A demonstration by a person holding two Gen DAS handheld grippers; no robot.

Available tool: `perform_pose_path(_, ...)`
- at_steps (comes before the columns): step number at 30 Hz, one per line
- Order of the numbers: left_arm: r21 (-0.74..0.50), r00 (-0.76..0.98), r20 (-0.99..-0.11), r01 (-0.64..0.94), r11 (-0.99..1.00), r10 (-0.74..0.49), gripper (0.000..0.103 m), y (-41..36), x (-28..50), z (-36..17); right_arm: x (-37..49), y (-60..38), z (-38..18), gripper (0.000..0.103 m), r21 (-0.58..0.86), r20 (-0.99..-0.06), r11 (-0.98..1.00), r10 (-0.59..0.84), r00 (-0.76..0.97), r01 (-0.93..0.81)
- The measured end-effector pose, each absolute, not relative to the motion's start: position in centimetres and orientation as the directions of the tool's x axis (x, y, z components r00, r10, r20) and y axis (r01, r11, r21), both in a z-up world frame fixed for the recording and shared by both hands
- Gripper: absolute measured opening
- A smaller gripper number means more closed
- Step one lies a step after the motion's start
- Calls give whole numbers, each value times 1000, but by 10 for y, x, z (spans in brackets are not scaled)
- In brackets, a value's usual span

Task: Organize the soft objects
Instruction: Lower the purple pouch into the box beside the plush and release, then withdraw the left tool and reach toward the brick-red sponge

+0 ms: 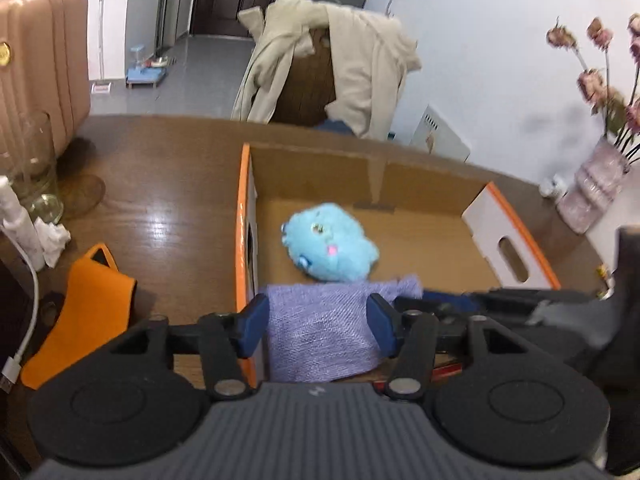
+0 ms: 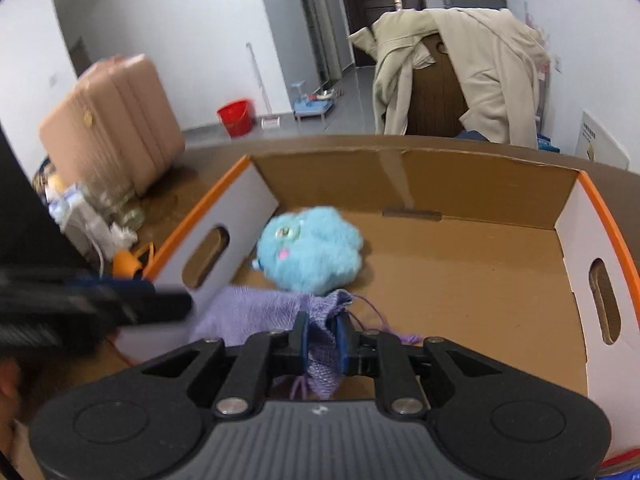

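Note:
A fluffy light-blue plush toy (image 1: 330, 246) lies in an open cardboard box with orange rims (image 1: 244, 216), near its left wall; it also shows in the right wrist view (image 2: 310, 248), in the same box (image 2: 472, 264). A purple mesh drawstring pouch (image 1: 320, 332) hangs over the box's near edge. My left gripper (image 1: 318, 322) has its fingers wide apart on either side of the pouch. My right gripper (image 2: 321, 340) is shut on the pouch's gathered end (image 2: 320, 354). The left gripper shows blurred at the left of the right wrist view (image 2: 132, 300).
An orange cloth (image 1: 80, 316) lies on the brown table (image 1: 160, 200) left of the box. A glass vase (image 1: 28, 172), a white cable and crumpled tissue stand at far left. A pink vase of dried flowers (image 1: 592, 188) stands at right. A coat-draped chair (image 1: 320, 68) is behind the table.

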State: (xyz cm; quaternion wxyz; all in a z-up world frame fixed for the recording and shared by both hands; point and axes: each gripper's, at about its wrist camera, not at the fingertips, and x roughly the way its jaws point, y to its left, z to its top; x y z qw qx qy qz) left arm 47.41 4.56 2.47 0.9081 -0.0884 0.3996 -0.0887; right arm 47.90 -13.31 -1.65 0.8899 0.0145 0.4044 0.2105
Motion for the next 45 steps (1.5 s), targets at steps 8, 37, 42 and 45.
perform_pose_path(8,-143,759,-633,78,987,-152,72,44,431,71,452,-155,31,39,139,-665,915,370,649,-379)
perform_pose_path(37,1,955,-280,-102,995,98,103,9,87,54,123,-249,63,99,-15,-353,941,312,882,-339)
perform_pose_path(42,15,955,-288,-70,997,71,103,-5,61,35,79,-243,39,99,-22,-347,935,324,880,-353)
perform_pose_path(45,-6,967,-243,-85,996,81,103,-12,50,28,59,-250,29,100,20,-344,939,329,879,-344)
